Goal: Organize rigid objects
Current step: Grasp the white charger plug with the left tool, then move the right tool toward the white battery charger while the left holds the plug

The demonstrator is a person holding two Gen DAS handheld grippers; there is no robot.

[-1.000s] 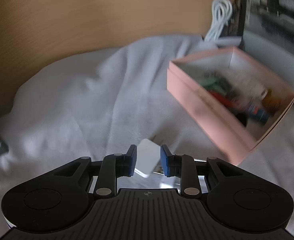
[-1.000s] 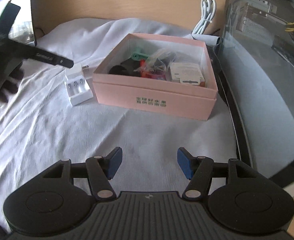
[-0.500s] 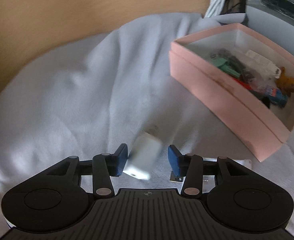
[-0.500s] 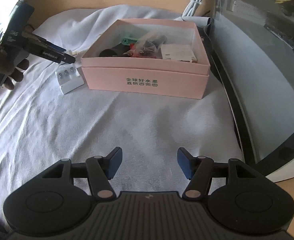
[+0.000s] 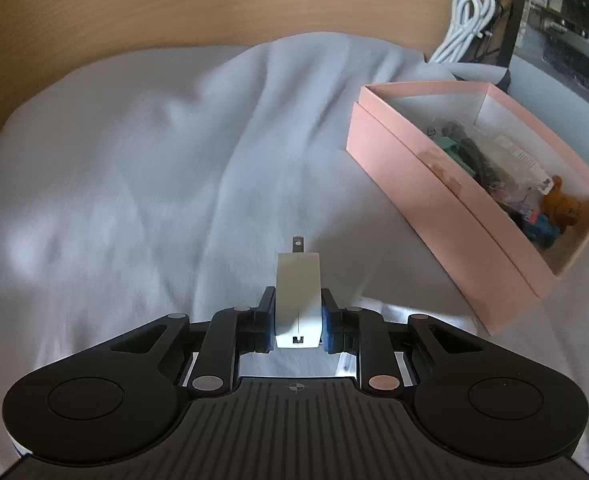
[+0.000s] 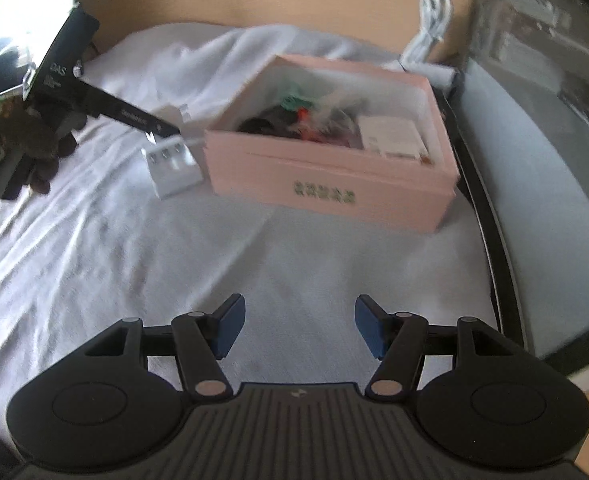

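The left tongs [image 5: 297, 322] are clamping a white plug adapter [image 5: 297, 294] prongs-forward, presumably bound for the pink box [image 5: 446, 216], while the right tongs [image 6: 297, 330] are hanging agape, empty.

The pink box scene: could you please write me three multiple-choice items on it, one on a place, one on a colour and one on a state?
1. Where does the pink box lie from the left gripper?
A. ahead to its right
B. ahead to its left
C. behind it

2. What colour is the charger in the left gripper?
A. black
B. white
C. green

3. How do the right gripper jaws stand?
A. shut on the box
B. shut on the cloth
C. open, empty

Answers: 1 A, the box fills the right of the left wrist view. 2 B, its body is white with a metal prong ahead. 3 C, only the white cloth shows in the wide gap.
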